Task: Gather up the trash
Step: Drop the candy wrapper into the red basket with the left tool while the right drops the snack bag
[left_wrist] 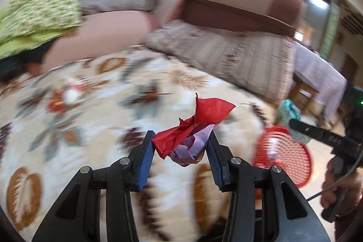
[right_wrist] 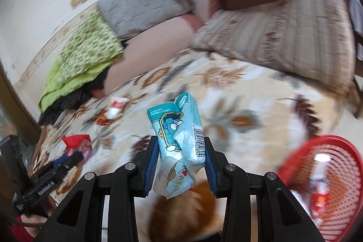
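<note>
While tilted downward, left hand-held gripper clamps red wrapper

Red basket cut off, contents blurred

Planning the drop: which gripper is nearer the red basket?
Right. The right gripper is beside the basket; the left gripper is farther, on the right gripper's far side.

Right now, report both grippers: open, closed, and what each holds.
Left gripper: closed on a crumpled red and purple wrapper.
Right gripper: closed on a light blue snack packet.
</note>
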The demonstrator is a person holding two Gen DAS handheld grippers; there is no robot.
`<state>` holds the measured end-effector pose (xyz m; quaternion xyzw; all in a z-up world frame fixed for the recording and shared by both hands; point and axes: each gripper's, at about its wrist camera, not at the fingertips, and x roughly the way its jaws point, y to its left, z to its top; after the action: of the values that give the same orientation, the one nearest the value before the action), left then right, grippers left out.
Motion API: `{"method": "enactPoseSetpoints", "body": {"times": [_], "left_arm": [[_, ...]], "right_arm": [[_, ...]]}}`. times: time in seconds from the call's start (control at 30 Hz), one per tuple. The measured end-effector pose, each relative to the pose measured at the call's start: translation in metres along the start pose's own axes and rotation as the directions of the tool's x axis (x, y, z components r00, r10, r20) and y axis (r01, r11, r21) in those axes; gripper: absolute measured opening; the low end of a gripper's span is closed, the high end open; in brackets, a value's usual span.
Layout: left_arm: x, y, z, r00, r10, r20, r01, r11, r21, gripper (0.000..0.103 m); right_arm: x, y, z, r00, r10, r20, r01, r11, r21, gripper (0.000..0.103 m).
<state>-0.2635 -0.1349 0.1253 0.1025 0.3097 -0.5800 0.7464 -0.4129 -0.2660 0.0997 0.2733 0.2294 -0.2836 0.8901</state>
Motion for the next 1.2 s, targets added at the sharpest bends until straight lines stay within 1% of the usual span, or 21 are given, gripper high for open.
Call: {"method": "enactPoseSetpoints", "body": {"times": [0.1,0.17,0.2,0.3,0.4,0.43,0.47,0.5,0.53,0.6,0.63,0.67,0.73,0.83,0.87,0.97,1.03,1.13,1.2], "left_arm": [[0.015,-0.045,0.009,0.995,-0.09,-0.037,0.092,0.994,0.053,0.044],[0.027,-0.073,0.012,0.986,-0.147,-0.073,0.153,0.986,0.073,0.044],[0.035,-0.09,0.013,0.978,-0.185,-0.1,0.193,0.978,0.076,0.044],[0.054,-0.135,0.015,0.951,-0.267,-0.157,0.282,0.956,0.082,0.044],[0.074,-0.173,0.014,0.928,-0.309,-0.206,0.334,0.937,0.099,0.044],[0.079,-0.181,0.013,0.921,-0.32,-0.22,0.348,0.932,0.101,0.046],[0.087,-0.189,0.013,0.914,-0.328,-0.24,0.36,0.928,0.1,0.049],[0.094,-0.196,0.012,0.906,-0.33,-0.266,0.365,0.926,0.093,0.057],[0.098,-0.198,0.012,0.903,-0.326,-0.279,0.361,0.929,0.082,0.06],[0.096,-0.195,0.012,0.902,-0.338,-0.269,0.365,0.929,0.057,0.06],[0.093,-0.192,0.012,0.903,-0.341,-0.263,0.367,0.929,0.055,0.061],[0.091,-0.188,0.012,0.907,-0.331,-0.259,0.357,0.932,0.057,0.061],[0.082,-0.173,0.012,0.919,-0.314,-0.24,0.333,0.942,0.044,0.061],[0.069,-0.15,0.013,0.937,-0.284,-0.205,0.296,0.955,0.028,0.062],[0.062,-0.139,0.013,0.947,-0.261,-0.189,0.27,0.962,0.024,0.063],[0.049,-0.114,0.013,0.966,-0.204,-0.162,0.209,0.978,0.018,0.065],[0.039,-0.093,0.013,0.979,-0.153,-0.138,0.156,0.988,0.007,0.066],[0.021,-0.059,0.015,0.99,-0.095,-0.103,0.091,0.995,-0.041,0.066],[0.006,-0.033,0.014,0.998,-0.025,-0.061,0.02,0.997,-0.078,0.067]], "right_arm": [[-0.032,-0.047,-0.005,0.997,-0.072,0.022,0.071,0.995,0.064,0.041],[-0.05,-0.072,-0.009,0.993,-0.113,0.033,0.108,0.988,0.111,0.041],[-0.061,-0.088,-0.012,0.99,-0.138,0.039,0.131,0.981,0.14,0.041],[-0.084,-0.123,-0.018,0.98,-0.195,0.048,0.181,0.963,0.199,0.041],[-0.099,-0.152,-0.024,0.972,-0.229,0.045,0.21,0.943,0.259,0.041],[-0.104,-0.162,-0.027,0.969,-0.245,0.045,0.223,0.935,0.276,0.042],[-0.106,-0.166,-0.028,0.966,-0.253,0.043,0.231,0.93,0.286,0.042],[-0.108,-0.173,-0.03,0.964,-0.264,0.04,0.24,0.923,0.301,0.043],[-0.109,-0.179,-0.032,0.963,-0.269,0.037,0.244,0.918,0.313,0.044],[-0.11,-0.188,-0.034,0.958,-0.286,0.033,0.259,0.905,0.338,0.05],[-0.11,-0.193,-0.035,0.951,-0.306,0.028,0.278,0.895,0.349,0.057],[-0.11,-0.198,-0.035,0.948,-0.318,0.019,0.29,0.885,0.364,0.061],[-0.114,-0.206,-0.037,0.95,-0.311,0.024,0.277,0.878,0.391,0.061],[-0.119,-0.209,-0.039,0.948,-0.316,0.032,0.282,0.882,0.377,0.062],[-0.119,-0.208,-0.039,0.949,-0.312,0.031,0.279,0.885,0.374,0.062],[-0.113,-0.202,-0.036,0.96,-0.279,0.031,0.25,0.898,0.362,0.062],[-0.105,-0.19,-0.033,0.968,-0.25,0.027,0.228,0.917,0.327,0.063],[-0.094,-0.167,-0.028,0.974,-0.227,0.02,0.214,0.94,0.266,0.064],[-0.085,-0.149,-0.025,0.975,-0.224,0.011,0.216,0.952,0.218,0.064]]}}
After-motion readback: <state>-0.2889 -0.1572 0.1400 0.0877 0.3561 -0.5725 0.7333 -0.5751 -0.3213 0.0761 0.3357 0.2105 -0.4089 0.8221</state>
